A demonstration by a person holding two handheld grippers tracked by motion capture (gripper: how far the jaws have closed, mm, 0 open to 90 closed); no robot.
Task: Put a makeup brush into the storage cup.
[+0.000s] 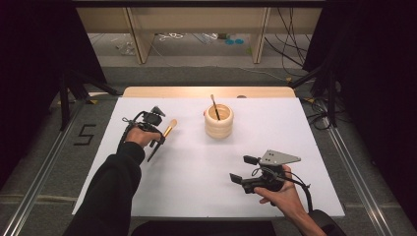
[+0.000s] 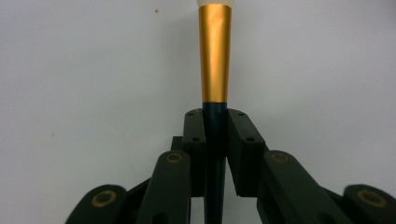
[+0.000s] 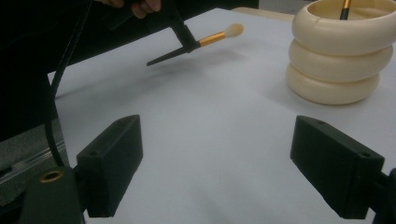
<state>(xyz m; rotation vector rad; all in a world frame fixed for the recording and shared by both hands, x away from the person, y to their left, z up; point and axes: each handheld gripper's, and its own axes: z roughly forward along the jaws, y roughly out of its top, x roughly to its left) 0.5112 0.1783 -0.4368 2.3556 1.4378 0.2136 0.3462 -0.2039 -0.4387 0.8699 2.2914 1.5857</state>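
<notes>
The left hand-held gripper is pinching a makeup brush by its dark handle, with both jaws pressed flat against the stem just below the gold ferrule. The brush is being held clear of the white bench, on its left half, with the pale bristle tip pointing toward the cream holder. The pointed tail of the handle is projecting back past the jaws toward the person.

Handling judgement: the brush is looking light and stiff along its handle, while the bristle tuft is looking soft and easily deformed. The handle is tapering and glossy, so it is likely to slide or pivot in a loose grip. The dark section next to the ferrule, where it is thickest, is the sound place to take hold, and the bristles should not be squeezed.

The holder is standing near the far middle of the bench, well apart from the held brush. It is shaped as three stacked rounded rings with a smooth matte finish and an open top. A second brush is leaning inside it.

The right hand-held gripper is hovering at the near right of the bench with its jaws spread wide and nothing between them.
</notes>
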